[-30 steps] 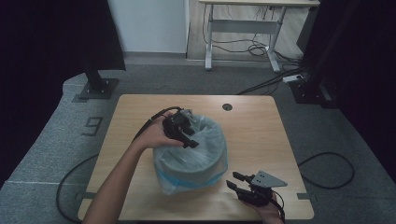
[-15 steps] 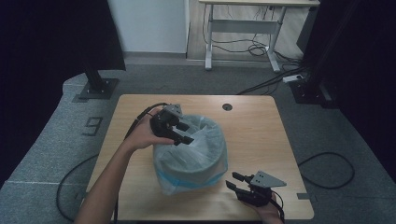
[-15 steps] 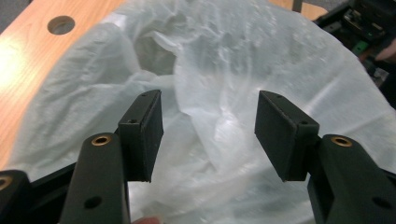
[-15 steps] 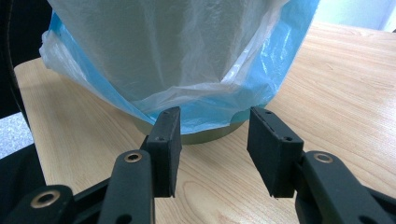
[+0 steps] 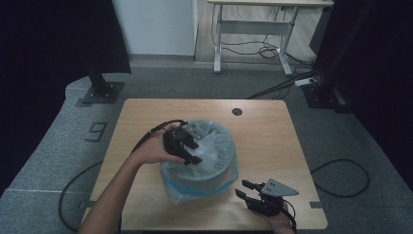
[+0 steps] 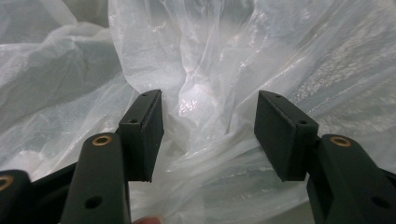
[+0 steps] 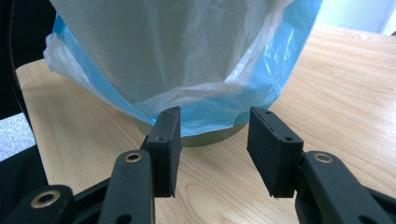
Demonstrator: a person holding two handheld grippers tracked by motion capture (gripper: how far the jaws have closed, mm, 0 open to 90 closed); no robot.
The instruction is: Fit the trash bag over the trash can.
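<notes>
A round grey bin (image 5: 214, 163) stands mid-table, lined with a translucent white plastic bag (image 5: 219, 141) over a blue one whose hem hangs near its base. My left gripper (image 5: 196, 153) is at the bin's left rim, its jaws reaching over the opening. In the left gripper view the left gripper (image 6: 209, 135) is open, with crumpled white bag (image 6: 196, 56) just beyond and rising between the pads without being pinched. My right gripper (image 5: 242, 189) rests low at the table's front right, open. In its own view the right gripper (image 7: 215, 144) points at the blue hem (image 7: 289, 60) and the bin's base (image 7: 210, 139).
The wooden table (image 5: 263, 131) has a cable hole (image 5: 237, 111) at its far edge. Bare wood lies right of the bin. Beyond the table stand a white desk frame (image 5: 253, 29), floor cables (image 5: 341, 175) and a black stand base (image 5: 102, 91).
The left hand and gripper have slid along the bin's left rim, from the far side toward the near side. The right gripper has stayed put.
</notes>
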